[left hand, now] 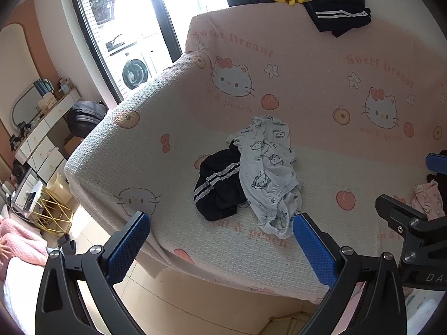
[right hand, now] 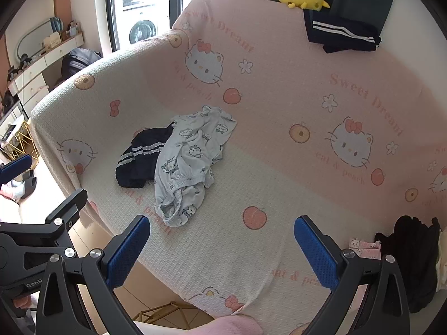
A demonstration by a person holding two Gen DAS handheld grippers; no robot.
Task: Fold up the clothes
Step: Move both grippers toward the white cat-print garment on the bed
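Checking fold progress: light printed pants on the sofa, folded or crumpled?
Crumpled. The light printed pants lie bunched, partly over the dark striped garment.

Black grippers, blue textured pads (left hand: 313,247)

You can't see all of the dark shorts (left hand: 216,188): the pale printed garment (left hand: 268,173) lies over their right side. The pink garment (left hand: 427,199) is cut off by the right gripper's black frame in the left view, and in the right view only a strip shows beside a finger. The black pile (right hand: 413,254) runs off the frame edge; what it is can't be told.
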